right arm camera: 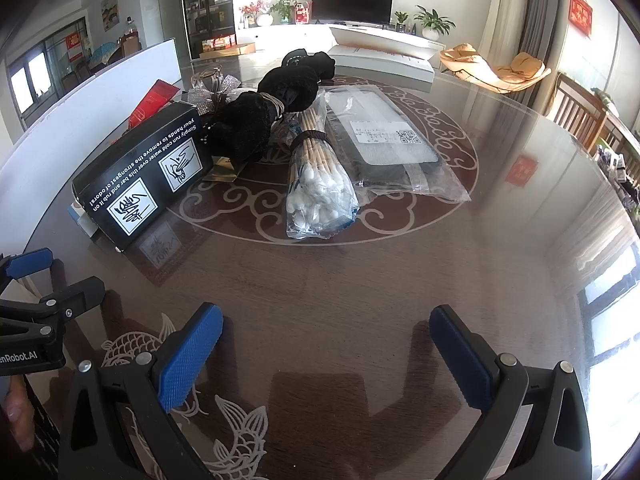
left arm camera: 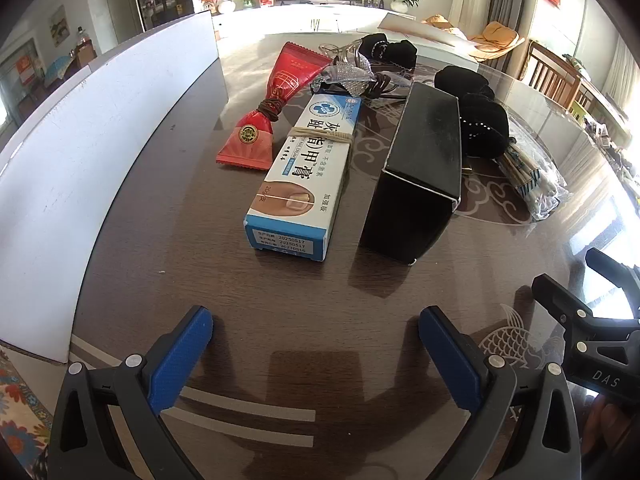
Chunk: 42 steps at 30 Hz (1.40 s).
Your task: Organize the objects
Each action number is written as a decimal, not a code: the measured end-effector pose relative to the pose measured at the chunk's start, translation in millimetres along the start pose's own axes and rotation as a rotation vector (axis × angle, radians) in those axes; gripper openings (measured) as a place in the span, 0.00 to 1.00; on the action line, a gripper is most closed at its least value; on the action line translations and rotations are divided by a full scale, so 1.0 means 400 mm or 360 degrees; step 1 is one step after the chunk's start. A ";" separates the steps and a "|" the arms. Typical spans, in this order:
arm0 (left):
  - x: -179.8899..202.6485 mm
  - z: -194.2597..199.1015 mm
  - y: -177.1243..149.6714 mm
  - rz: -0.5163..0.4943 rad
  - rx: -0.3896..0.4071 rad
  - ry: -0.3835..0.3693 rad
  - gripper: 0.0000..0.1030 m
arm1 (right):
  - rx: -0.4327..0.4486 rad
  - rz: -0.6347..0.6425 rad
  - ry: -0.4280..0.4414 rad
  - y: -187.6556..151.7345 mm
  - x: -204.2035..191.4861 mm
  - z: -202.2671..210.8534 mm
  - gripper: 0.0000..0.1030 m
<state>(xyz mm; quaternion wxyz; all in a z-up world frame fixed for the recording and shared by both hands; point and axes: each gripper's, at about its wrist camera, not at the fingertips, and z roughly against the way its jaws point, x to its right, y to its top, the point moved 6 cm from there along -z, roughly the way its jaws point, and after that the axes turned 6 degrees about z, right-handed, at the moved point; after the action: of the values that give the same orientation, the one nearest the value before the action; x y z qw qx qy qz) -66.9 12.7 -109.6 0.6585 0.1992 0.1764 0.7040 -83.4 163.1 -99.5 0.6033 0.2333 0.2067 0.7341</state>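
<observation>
Objects: a cluster is seen at twelve o'clock of both grippers, lying on the table, none yet touched.
White board: stood on edge at nine to ten o'clock in the left view, walling off that side.
Flat clear pouch: laid at one o'clock in the right view, just beside the swabs.
Black box: set at one o'clock in the left view, close beside the blue carton.
Blue carton: lying at twelve o'clock in the left view, a rubber band round its middle.
Black fabric bundle: heaped at eleven o'clock in the right view, behind the black box.
Cotton swab bag: lying at twelve o'clock in the right view.
Red sachet: at eleven o'clock, tied at its waist.
Left gripper: jaws spread wide, nothing between them.
Right gripper: jaws likewise wide apart, nothing held.
Risk: neighbours could be knocked or dragged, packed so tightly as they are.
Risk: the swab bag may be crushed or slip, being soft and slick.
Risk: the grippers could be fouled on each other, being close together.
</observation>
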 end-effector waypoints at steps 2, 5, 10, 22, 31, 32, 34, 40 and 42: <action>-0.001 0.000 -0.001 0.0001 0.0000 0.0000 1.00 | -0.0001 -0.0006 0.0005 0.000 0.002 -0.003 1.00; -0.001 0.001 -0.001 0.0001 0.0000 0.0000 1.00 | -0.0003 -0.0012 0.0011 -0.001 0.002 -0.004 1.00; 0.000 0.001 -0.002 0.0002 0.0000 0.0000 1.00 | -0.0005 -0.0017 0.0017 0.000 0.004 -0.008 1.00; 0.000 0.003 -0.004 0.0003 0.0001 0.0000 1.00 | -0.0005 -0.0017 0.0017 0.000 0.003 -0.008 1.00; 0.000 0.003 -0.004 0.0004 0.0000 0.0000 1.00 | -0.0005 -0.0017 0.0017 0.000 0.003 -0.008 1.00; 0.000 0.003 -0.004 0.0004 0.0000 0.0000 1.00 | -0.0005 -0.0017 0.0017 0.000 0.003 -0.008 1.00; 0.000 0.003 -0.004 0.0004 0.0000 0.0000 1.00 | -0.0005 -0.0017 0.0017 0.000 0.003 -0.008 1.00; 0.000 0.004 -0.004 0.0004 0.0000 0.0000 1.00 | -0.0005 -0.0017 0.0017 0.000 0.003 -0.008 1.00; 0.000 0.004 -0.004 0.0004 0.0000 -0.0001 1.00 | -0.0005 -0.0017 0.0017 0.000 0.003 -0.008 1.00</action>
<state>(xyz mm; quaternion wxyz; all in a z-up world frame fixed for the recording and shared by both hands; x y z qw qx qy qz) -64.8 12.9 -109.1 0.6576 0.1997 0.1761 0.7047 -85.5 164.3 -102.1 0.6064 0.2275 0.2099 0.7324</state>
